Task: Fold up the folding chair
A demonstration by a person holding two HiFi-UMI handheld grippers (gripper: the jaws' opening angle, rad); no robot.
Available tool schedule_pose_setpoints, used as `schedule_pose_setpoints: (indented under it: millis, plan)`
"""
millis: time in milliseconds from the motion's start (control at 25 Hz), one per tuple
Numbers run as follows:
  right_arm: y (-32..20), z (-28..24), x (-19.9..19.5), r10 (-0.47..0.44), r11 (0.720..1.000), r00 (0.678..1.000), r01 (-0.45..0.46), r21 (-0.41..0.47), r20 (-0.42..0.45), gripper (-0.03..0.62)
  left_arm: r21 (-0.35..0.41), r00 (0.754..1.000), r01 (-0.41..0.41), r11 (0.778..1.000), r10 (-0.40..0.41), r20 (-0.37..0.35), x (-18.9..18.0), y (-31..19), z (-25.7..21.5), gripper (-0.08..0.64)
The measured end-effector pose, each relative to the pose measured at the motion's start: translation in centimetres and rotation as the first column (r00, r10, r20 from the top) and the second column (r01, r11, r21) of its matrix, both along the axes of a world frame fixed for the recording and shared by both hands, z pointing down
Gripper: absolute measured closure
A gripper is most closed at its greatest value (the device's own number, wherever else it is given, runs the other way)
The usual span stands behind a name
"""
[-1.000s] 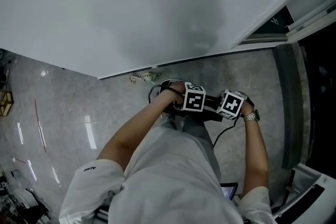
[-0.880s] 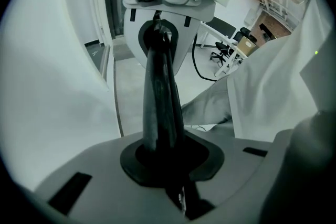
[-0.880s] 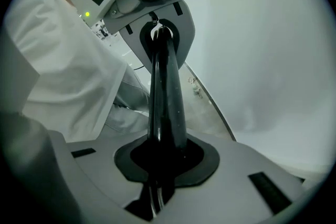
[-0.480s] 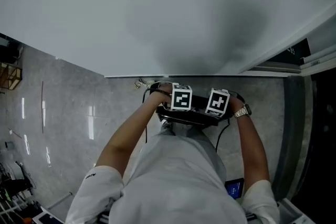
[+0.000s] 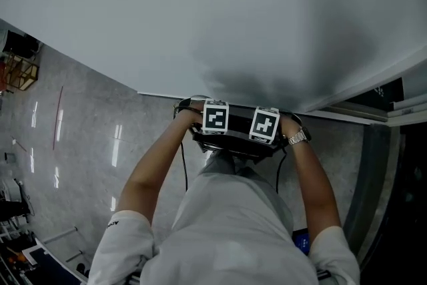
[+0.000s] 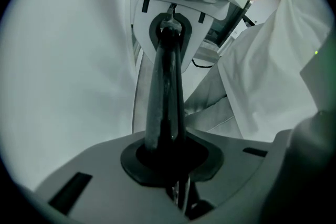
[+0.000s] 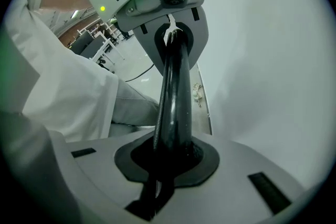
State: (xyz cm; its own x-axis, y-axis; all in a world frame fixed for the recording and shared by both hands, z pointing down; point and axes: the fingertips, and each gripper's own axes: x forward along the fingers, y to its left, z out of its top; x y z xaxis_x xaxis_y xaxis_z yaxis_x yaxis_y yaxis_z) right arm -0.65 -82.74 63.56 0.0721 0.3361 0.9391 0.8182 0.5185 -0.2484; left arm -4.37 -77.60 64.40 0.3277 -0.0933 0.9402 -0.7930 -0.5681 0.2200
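**Two grips, one bar**

The left gripper (image 6: pixel 167 157) and right gripper (image 7: pixel 169 157) each clamp the folding chair's glossy black tube (image 6: pixel 165 86), facing each other, probably so it cannot swing. It hangs before the person, beside the white wall (image 5: pixel 200 10).

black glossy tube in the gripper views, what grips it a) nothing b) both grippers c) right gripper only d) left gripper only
b: the left gripper and the right gripper are each shut on the black glossy tube, each view showing the other clamped at its far end.
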Motion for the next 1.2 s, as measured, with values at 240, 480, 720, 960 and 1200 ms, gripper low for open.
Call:
schedule_pose_setpoints:
  millis: [240, 480, 720, 960, 1200]
  plan:
    - [-2.9, -1.3, -4.0, -0.022, 0.999, 0.998, 0.020, 0.035, 0.056, 0.538, -0.015, 0.998, 0.034, 0.999, -0.033, 0.062, -3.6, -2.2, -0.7, 0.507]
    - [-5.4, -1.1, -6.6, -0.032, 0.998, 0.998, 0.029, 0.061, 0.049, 0.538, -0.020, 0.996, 0.046, 0.999, -0.045, 0.077, -6.2, -4.3, -1.0, 0.506]
    - [-7.7, -1.0, -8.1, 0.002, 0.998, 0.998, -0.006, 0.067, 0.064, 0.537, -0.004, 0.993, 0.047, 0.999, -0.046, 0.108, -8.0, -6.6, -0.7, 0.505]
    - [-10.9, -2.6, -10.1, 0.114, 0.992, 0.985, -0.121, 0.045, 0.132, 0.415, 0.000, 0.991, 0.040, 0.999, -0.039, 0.125, -9.8, -7.6, -0.3, 0.499]
    - [-12.3, -6.1, -9.7, 0.061, 0.993, 0.977, -0.080, 0.088, 0.205, 0.413, 0.043, 0.985, 0.035, 0.998, -0.042, 0.167, -10.2, -8.2, -0.3, 0.486]
